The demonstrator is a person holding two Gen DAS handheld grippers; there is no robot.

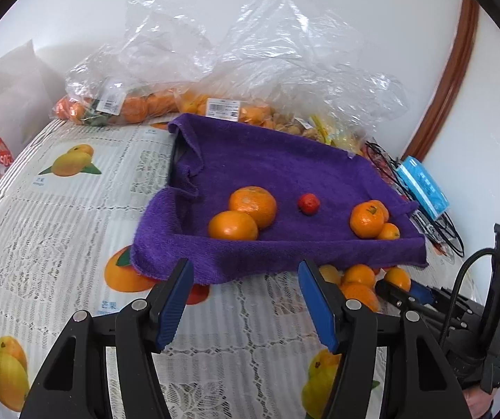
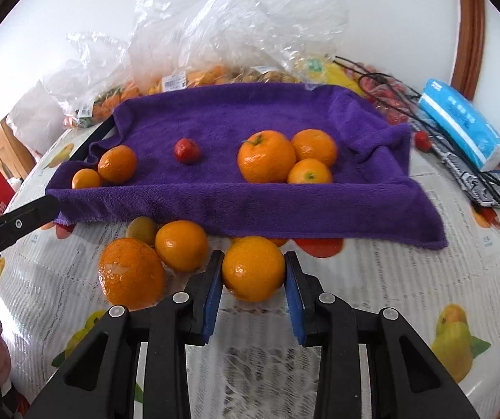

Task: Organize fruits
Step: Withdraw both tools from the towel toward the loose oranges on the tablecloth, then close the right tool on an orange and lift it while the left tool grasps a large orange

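Observation:
A purple towel (image 1: 270, 160) lines a tray and shows in the right wrist view too (image 2: 250, 111). On it lie two oranges at the left (image 1: 251, 204), a small red fruit (image 1: 308, 204) and a cluster of smaller oranges at the right (image 1: 366, 218). Loose oranges (image 2: 129, 270) lie on the table in front of the towel. My right gripper (image 2: 253, 272) is shut on an orange (image 2: 253, 268) resting on the table. My left gripper (image 1: 246, 289) is open and empty, just before the towel's front edge.
Clear plastic bags of fruit (image 1: 166, 70) stand behind the tray by the wall. A blue tissue pack (image 2: 462, 124) on a black wire rack sits at the right. The table has a lace cloth with fruit prints (image 1: 58, 192).

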